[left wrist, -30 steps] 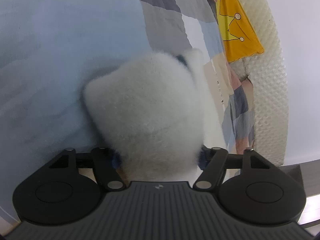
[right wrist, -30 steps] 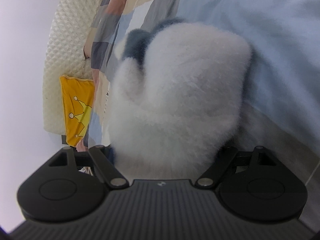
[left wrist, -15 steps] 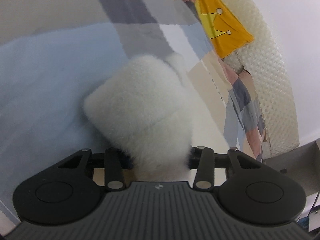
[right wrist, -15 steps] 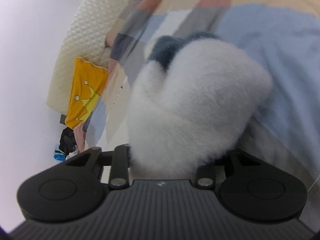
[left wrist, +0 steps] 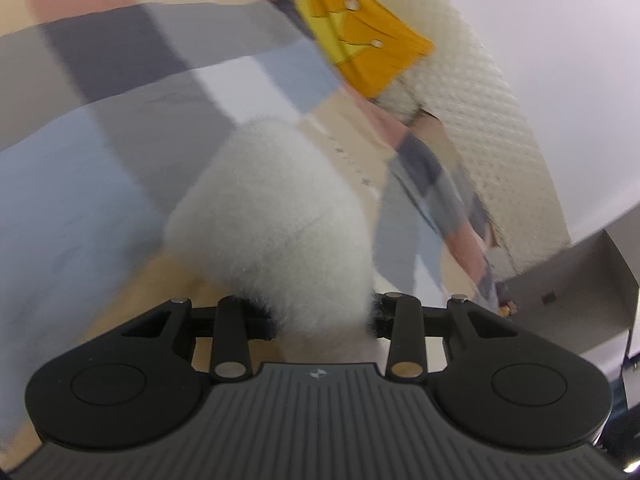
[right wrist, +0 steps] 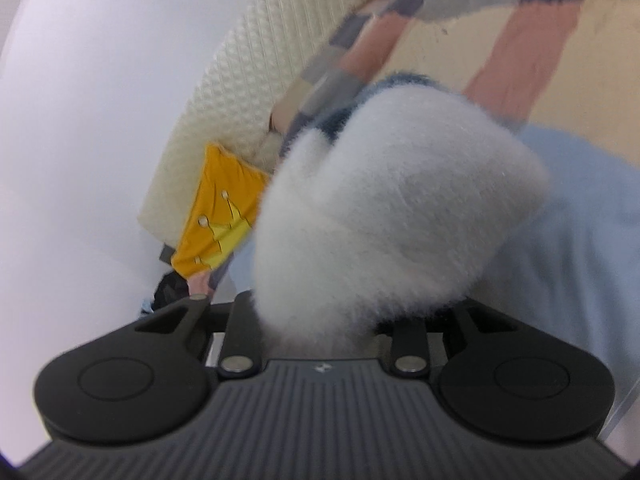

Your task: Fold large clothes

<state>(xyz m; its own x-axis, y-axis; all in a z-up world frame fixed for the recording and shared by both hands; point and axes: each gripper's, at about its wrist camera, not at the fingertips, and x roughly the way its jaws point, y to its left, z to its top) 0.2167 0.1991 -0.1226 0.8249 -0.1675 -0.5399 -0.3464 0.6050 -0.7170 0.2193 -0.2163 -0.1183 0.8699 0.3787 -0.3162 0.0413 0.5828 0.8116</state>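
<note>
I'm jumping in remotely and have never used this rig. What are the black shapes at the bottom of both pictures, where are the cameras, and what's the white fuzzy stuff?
Each picture comes from a fisheye camera mounted on a handheld two-finger gripper, looking forward along its fingers. The black ribbed body and linkages at the bottom belong to the left gripper in one view and the right gripper in the other. Each is closed on a bunch of the fluffy white fleece garment, which hides the fingertips. Beneath lies a patchwork bedcover of grey, blue, pink and beige blocks. Further off sit a yellow crown-print cushion and a cream quilted headboard.
</note>
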